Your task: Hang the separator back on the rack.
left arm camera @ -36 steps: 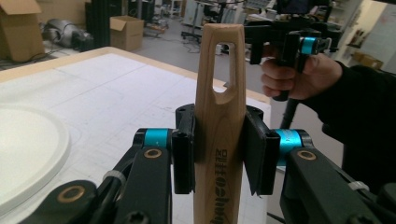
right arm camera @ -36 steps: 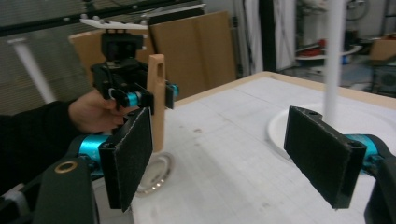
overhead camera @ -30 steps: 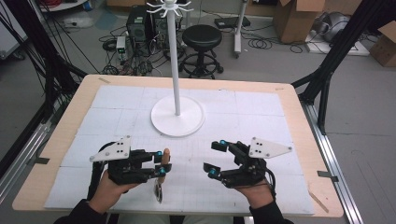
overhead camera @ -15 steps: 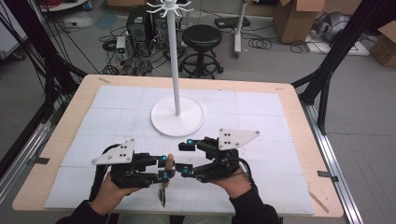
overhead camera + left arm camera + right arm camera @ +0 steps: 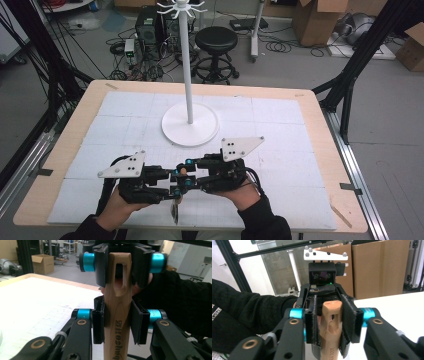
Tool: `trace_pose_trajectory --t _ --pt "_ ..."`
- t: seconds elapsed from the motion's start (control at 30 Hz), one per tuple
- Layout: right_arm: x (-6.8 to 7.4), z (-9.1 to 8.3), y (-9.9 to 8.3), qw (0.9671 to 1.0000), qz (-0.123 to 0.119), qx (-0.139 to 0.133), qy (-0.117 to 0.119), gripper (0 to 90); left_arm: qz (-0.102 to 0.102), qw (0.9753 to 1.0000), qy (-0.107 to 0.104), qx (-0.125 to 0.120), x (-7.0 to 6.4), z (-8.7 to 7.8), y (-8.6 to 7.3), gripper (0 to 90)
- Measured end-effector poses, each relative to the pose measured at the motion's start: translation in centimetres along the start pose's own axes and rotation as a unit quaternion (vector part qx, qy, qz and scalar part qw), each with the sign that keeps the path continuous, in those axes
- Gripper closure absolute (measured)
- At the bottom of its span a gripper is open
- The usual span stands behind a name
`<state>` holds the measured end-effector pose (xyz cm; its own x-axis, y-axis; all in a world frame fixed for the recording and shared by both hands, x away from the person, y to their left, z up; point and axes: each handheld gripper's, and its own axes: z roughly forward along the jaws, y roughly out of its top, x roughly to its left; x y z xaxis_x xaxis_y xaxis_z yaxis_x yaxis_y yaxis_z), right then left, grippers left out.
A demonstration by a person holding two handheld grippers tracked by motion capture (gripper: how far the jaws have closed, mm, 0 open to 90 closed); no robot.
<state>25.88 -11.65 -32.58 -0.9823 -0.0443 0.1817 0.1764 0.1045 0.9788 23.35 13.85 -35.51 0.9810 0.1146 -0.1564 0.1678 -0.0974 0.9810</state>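
A: Wooden handle (image 5: 117, 302) sits between both grippers at the near edge of the desk (image 5: 320, 130), upright. Stiff, light, smooth wood, so it could slip.

B: Jaws?

A: Left gripper (image 5: 117, 322) pinches it mid-shaft; right gripper (image 5: 330, 322) is closed around the slotted end. I'd hold the flat sides, below the slot.

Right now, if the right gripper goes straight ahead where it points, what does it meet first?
Probably the left gripper facing it. The wooden handle already sits between the right gripper's fingers.
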Motion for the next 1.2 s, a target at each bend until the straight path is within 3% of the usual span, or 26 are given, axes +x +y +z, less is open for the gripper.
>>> trace_pose_trajectory --t 0.23,0.4,0.53,0.63,0.77,0.93,1.2 --pt "0.1 -0.1 0.0 1.0 0.0 -0.006 0.005 71.8 -0.001 1.0 -0.008 -0.002 0.0 0.0 0.0 67.4" --pt "0.4 0.1 0.2 0.9999 0.003 -0.006 -0.013 72.1 -0.013 0.9998 -0.009 -0.009 0.1 0.0 -0.1 66.4" --pt "0.5 0.2 0.4 0.9993 0.005 0.001 -0.037 72.2 -0.018 0.9998 -0.005 -0.004 0.2 0.3 -0.3 52.4" --pt "0.4 0.0 0.6 0.9986 0.011 -0.008 -0.052 72.3 -0.021 0.9997 0.011 0.003 0.3 0.5 -0.5 44.2" --pt "0.8 -0.3 1.3 0.9962 0.014 -0.017 -0.084 72.3 -0.024 0.9991 0.035 0.006 0.5 0.5 -0.8 38.0" --pt "1.2 -0.8 2.4 0.9918 0.019 -0.035 -0.122 72.3 -0.028 0.9982 0.054 0.007 0.7 0.6 -1.1 37.6" --pt "2.2 -0.4 3.4 0.9853 0.019 -0.035 -0.166 72.3 -0.022 0.9968 0.076 0.013 0.5 0.8 -1.2 38.4"
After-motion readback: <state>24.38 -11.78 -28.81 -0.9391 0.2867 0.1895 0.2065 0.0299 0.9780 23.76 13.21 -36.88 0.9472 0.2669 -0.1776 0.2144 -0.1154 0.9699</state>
